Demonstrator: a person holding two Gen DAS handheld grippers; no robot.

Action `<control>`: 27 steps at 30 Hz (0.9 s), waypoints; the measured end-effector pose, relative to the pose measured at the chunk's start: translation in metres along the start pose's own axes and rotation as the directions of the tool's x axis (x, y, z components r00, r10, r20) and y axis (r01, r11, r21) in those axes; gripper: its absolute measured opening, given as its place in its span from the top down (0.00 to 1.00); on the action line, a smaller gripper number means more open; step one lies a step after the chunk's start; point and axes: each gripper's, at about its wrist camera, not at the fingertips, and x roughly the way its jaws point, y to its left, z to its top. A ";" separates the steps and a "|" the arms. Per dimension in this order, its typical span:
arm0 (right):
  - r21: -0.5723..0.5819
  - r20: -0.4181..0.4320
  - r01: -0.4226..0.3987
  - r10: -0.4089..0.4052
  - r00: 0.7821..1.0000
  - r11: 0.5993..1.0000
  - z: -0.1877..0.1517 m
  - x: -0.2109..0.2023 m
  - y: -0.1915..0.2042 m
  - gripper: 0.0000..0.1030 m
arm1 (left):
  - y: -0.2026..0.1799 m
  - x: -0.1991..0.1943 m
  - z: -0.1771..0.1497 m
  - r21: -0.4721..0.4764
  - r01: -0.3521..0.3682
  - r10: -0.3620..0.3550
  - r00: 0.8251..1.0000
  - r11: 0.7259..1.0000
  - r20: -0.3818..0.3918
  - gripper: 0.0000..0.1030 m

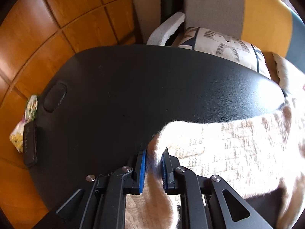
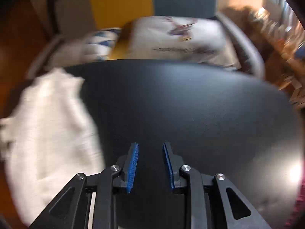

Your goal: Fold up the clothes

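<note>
A black table (image 1: pixel 133 87) with a smooth, faintly grained, leather-like top and rounded edges fills most of both views; it is the largest thing here and serves as the folding surface. Beyond it stand printed cushions (image 1: pixel 225 43) against a yellow and blue backrest, and a glossy wooden floor (image 1: pixel 47 19) shows on the left.

The task's thing, a cream knitted garment (image 1: pixel 228 152), lies on the near part of the table, toward the right in the left wrist view and at the left edge in the right wrist view (image 2: pixel 49 129). It is fluffy and thick, with a loose woven pattern, and sits bunched and rumpled rather than spread flat. No neat fold can be seen, so the folding looks barely begun: the cloth likely needs spreading out first, then every fold remains.

The left gripper (image 1: pixel 154 164) has its blue ribbed pads clamped on a thick pinch of the garment's edge, which runs down between the jaws. The right gripper (image 2: pixel 150 162) hovers over bare table with its jaws spread apart and nothing between them; that view is blurred.

A small flowery cloth (image 1: pixel 24 122) hangs at the table's far left edge.
</note>
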 end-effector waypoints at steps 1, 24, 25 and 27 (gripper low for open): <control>-0.015 -0.011 -0.062 0.062 0.998 0.998 -0.006 -0.004 0.011 0.73 | 0.004 0.002 0.000 -0.011 0.006 -0.006 1.000 1.000 -0.004 0.86; -0.106 0.026 0.175 -0.173 0.985 0.979 -0.019 -0.029 0.022 0.56 | 0.008 0.029 0.018 -0.063 0.126 -0.126 0.992 0.990 0.007 0.82; -0.084 0.029 0.131 -0.129 0.991 0.988 -0.049 -0.045 0.010 0.56 | 0.013 0.023 0.016 -0.072 0.137 -0.136 0.991 0.988 0.017 0.82; -0.070 0.018 0.077 -0.076 0.997 0.995 -0.095 -0.067 -0.004 0.56 | 0.023 0.016 0.010 -0.124 0.178 -0.177 0.984 0.976 0.025 0.82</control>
